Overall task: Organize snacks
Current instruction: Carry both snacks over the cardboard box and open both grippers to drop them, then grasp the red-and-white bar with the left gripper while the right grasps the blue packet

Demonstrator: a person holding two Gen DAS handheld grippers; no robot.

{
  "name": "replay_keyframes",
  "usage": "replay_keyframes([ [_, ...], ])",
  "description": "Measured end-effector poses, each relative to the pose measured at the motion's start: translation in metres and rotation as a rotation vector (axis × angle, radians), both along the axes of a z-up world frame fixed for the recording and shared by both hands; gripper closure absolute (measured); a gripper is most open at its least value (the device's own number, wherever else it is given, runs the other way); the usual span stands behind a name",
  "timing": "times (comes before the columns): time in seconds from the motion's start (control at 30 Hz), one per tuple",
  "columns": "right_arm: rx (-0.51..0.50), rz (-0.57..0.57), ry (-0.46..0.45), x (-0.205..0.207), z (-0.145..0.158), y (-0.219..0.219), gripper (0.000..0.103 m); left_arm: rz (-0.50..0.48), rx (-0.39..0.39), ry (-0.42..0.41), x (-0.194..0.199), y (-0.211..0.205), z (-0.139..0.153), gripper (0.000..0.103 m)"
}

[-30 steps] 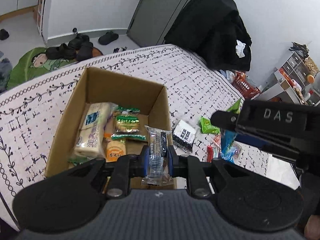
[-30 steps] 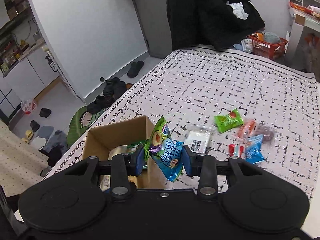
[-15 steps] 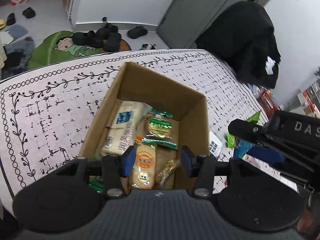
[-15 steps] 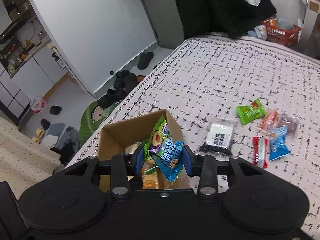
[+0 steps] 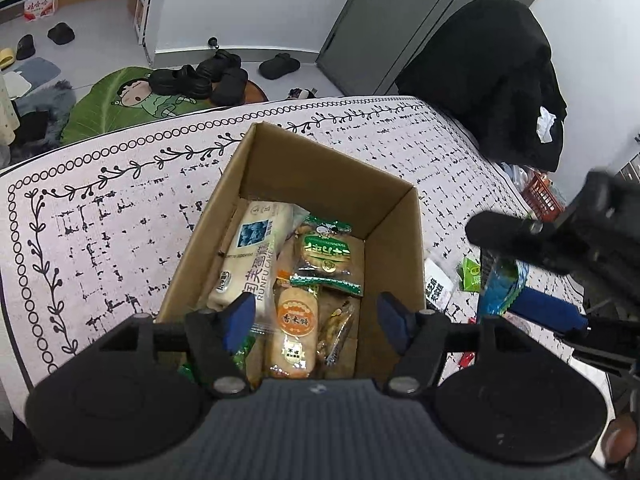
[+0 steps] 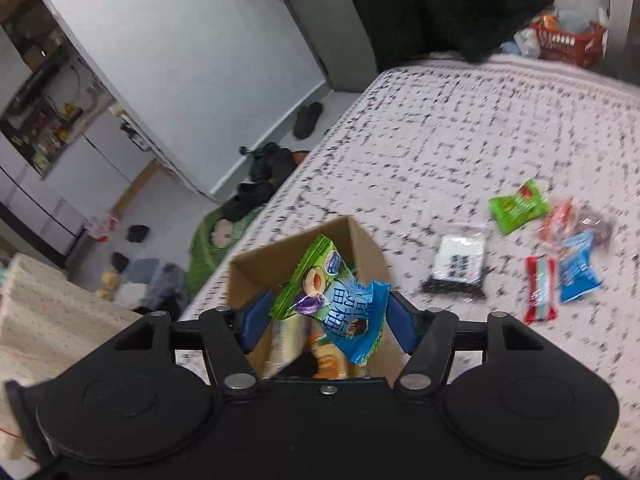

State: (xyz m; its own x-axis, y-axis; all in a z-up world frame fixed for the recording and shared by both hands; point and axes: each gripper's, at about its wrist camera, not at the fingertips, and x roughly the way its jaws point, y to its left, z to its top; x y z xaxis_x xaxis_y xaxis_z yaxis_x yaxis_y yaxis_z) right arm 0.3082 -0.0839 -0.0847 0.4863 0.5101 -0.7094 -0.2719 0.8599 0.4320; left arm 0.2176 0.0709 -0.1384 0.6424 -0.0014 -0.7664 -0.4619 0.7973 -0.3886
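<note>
Right wrist view: right gripper [image 6: 326, 320], centre frame, jaws parted round two light, crinkly, slippery packets [image 6: 338, 300] over the box [image 6: 360, 236]; left gripper [image 5: 316, 316] wide open, empty

Left gripper [image 5: 316, 316] fingers spread wide (nothing held), right gripper [image 6: 326, 316] fingers parted.
</note>
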Motion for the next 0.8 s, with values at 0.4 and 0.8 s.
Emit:
replay_keyframes([
  [0.4, 0.05, 0.015, -0.005, 0.0, 0.004, 0.001, 0.021, -0.015, 0.031, 0.011, -0.001, -0.009, 0.001, 0.031],
  [0.8, -0.035, -0.065, 0.012, -0.002, -0.012, -0.04, 0.021, -0.044, 0.027, 0.009, 0.003, -0.014, 0.0, 0.025],
])
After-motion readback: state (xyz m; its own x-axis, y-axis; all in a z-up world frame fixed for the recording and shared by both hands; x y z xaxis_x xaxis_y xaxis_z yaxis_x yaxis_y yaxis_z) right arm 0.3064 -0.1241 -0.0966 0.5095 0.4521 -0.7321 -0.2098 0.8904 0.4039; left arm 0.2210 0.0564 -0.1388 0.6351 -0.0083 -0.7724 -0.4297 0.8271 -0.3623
